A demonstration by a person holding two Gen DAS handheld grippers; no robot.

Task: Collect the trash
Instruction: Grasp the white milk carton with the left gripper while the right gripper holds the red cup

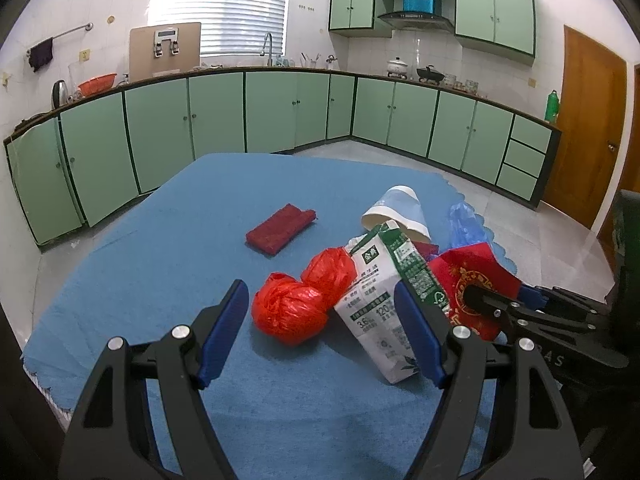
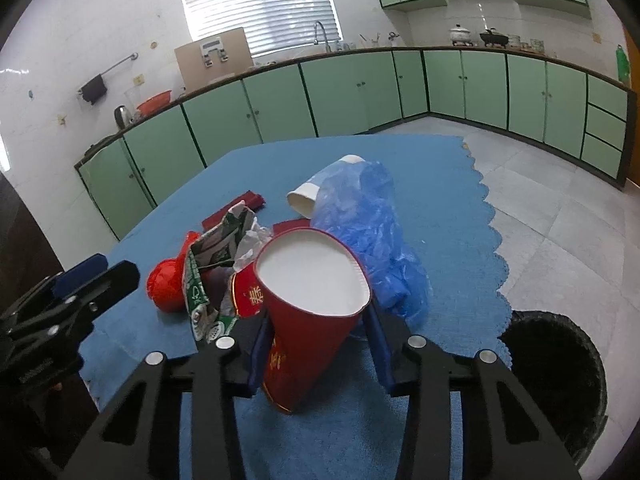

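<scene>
1. One red paper cup [image 2: 308, 312] sits between the two blue pads of the right gripper [image 2: 318, 346], its white-lined mouth tipped up and away toward twelve o'clock and its base down by the gripper's body. Its long axis runs roughly along the fingers. The left pad touches the cup's wall; the right pad stands close beside the rim, and contact there cannot be confirmed, so the grip looks not quite seated.
2. The bin [image 2: 556, 380], lined in black, stands on the floor at about four o'clock from the cup in the right wrist view, just past the scalloped edge of the blue tabletop [image 2: 440, 184]. Judged from this, the right hand is the nearer one for carrying the cup across.
3. At ten o'clock from the cup lies a crumpled green and white milk carton [image 1: 384, 296], with two red plastic-bag balls [image 1: 288, 310] touching its far side.
4. At one o'clock lies a crumpled blue plastic bag [image 2: 368, 236], and behind it a white and pale blue cup [image 2: 316, 196] on its side.
5. A flat red packet [image 1: 280, 228] lies further back, apart from the pile.
6. The left gripper [image 1: 322, 332] hovers with its jaws wide apart and empty, the nearer red ball and the carton's lower end just ahead between its fingers.
</scene>
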